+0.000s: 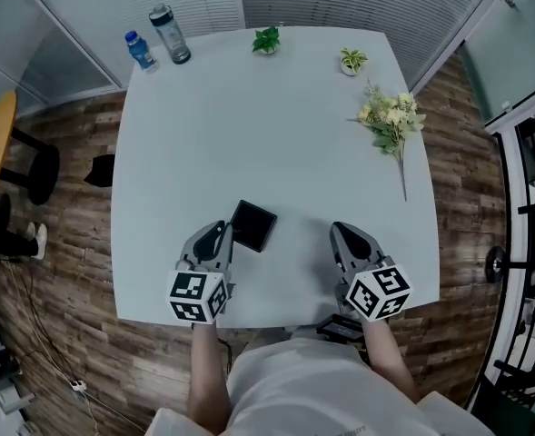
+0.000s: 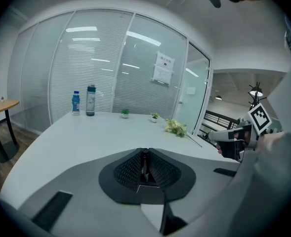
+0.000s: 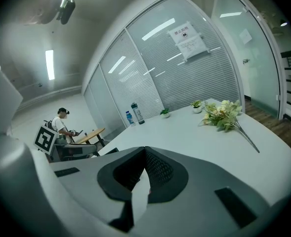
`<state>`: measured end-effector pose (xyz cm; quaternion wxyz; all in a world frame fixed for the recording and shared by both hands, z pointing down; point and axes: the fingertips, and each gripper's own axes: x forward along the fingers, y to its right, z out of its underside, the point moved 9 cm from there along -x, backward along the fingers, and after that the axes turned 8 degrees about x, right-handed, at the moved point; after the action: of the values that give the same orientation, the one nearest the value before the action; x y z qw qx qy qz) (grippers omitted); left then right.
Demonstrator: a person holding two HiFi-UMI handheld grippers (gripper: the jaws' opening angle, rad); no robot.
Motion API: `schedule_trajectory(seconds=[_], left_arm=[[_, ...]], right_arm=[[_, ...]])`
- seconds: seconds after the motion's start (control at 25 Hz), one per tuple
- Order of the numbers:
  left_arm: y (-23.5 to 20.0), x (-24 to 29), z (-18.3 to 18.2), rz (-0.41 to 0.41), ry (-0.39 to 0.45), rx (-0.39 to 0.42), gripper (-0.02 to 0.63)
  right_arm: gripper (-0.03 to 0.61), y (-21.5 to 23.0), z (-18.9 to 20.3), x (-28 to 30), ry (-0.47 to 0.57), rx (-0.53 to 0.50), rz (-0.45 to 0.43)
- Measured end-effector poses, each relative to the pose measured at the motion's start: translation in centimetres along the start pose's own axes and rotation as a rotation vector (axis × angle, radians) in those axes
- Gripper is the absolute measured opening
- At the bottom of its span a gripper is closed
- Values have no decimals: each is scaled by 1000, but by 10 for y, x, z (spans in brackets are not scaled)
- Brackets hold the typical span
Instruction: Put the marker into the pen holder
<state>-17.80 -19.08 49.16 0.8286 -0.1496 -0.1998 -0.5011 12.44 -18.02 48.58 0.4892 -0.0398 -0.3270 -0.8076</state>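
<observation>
The black square pen holder [image 1: 252, 225] stands on the white table [image 1: 276, 134] near its front edge. My left gripper [image 1: 216, 232] sits just left of the holder, almost touching it. In the left gripper view this gripper [image 2: 144, 154] is shut on a slim dark stick, apparently the marker [image 2: 145, 166], gripped upright between the pads; the holder is hidden there. My right gripper [image 1: 342, 232] rests about a hand's width to the right of the holder. Its jaws meet in a thin seam [image 3: 145, 151] with nothing between them.
Two bottles [image 1: 170, 34] [image 1: 140, 50] stand at the table's far left corner. Two small potted plants [image 1: 266, 40] [image 1: 351, 60] sit along the far edge. A bunch of flowers [image 1: 390, 121] lies at the right. A person [image 3: 61, 122] sits in the background.
</observation>
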Motion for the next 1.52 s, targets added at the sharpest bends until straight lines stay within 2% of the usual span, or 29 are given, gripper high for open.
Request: schedule_trajectory(seconds=[0.2,0.56,0.8,1.08,1.28,1.52], left_arm=[[2,7,7,2,-24,9,46],[9,18,17,-10,-79,87,48],[10,19,22,-20,-60,84,48],[14,17,18,-65,-78,168,51],[9,14,18,-68,-69,151,85],[11,7,14,-65,-38,112,87]], right_arm=[[15,1,3,6,-18,2,-6],[15,2,4,11,-29,4,-9],[15,3,6,12,-30,5,-10],[15,1,5,9,-24,2,-7],[15,0,5,8,-19,4,-4],[15,-6,3,4,-4,-9,-16]])
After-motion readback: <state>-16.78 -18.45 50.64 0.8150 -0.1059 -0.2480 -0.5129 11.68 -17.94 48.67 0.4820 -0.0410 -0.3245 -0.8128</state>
